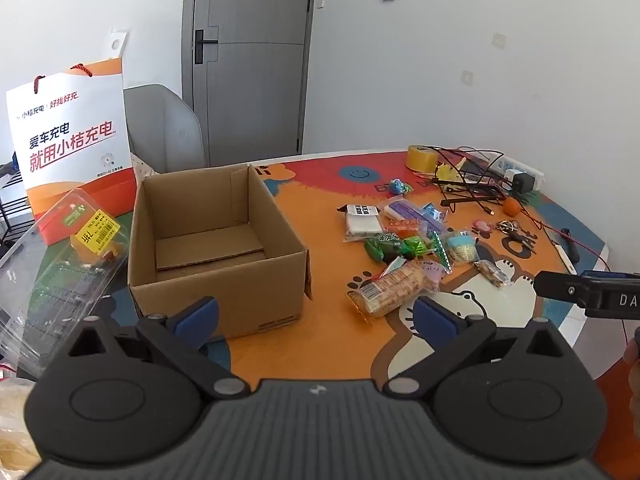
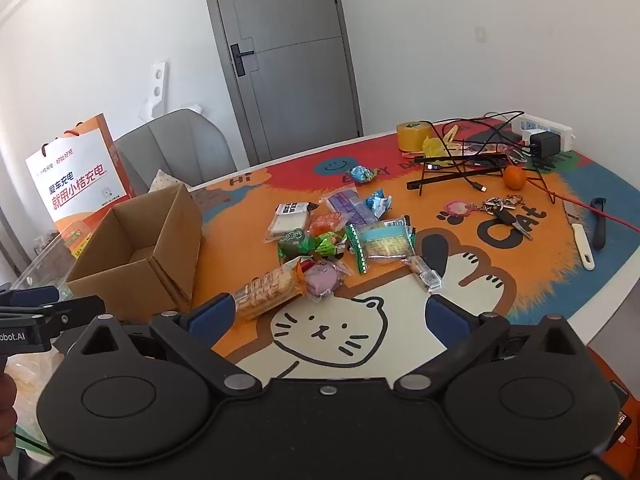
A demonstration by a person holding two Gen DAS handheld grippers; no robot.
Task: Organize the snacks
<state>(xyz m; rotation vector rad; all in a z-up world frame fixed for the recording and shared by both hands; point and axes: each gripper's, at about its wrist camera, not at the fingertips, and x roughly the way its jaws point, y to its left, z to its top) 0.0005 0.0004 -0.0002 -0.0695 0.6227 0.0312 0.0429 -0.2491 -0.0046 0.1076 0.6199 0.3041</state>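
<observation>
- Right, cardboard box point(image 1: 216, 240) sits open, only a loose cardboard sheet point(image 1: 210, 252) inside.
- Snacks point(image 2: 320, 240) lie heaped beside it.
- Left gripper point(image 1: 316, 312) and right gripper point(image 2: 330, 316) both spread wide, holding nothing.

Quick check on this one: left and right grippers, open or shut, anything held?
Left gripper: open wide, nothing held.
Right gripper: open wide, nothing held.

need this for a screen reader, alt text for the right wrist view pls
Open right gripper hovers over a cat-print mat, facing a pile of snacks. An empty box sits left of the pile; keys and cables lie beyond.
</observation>
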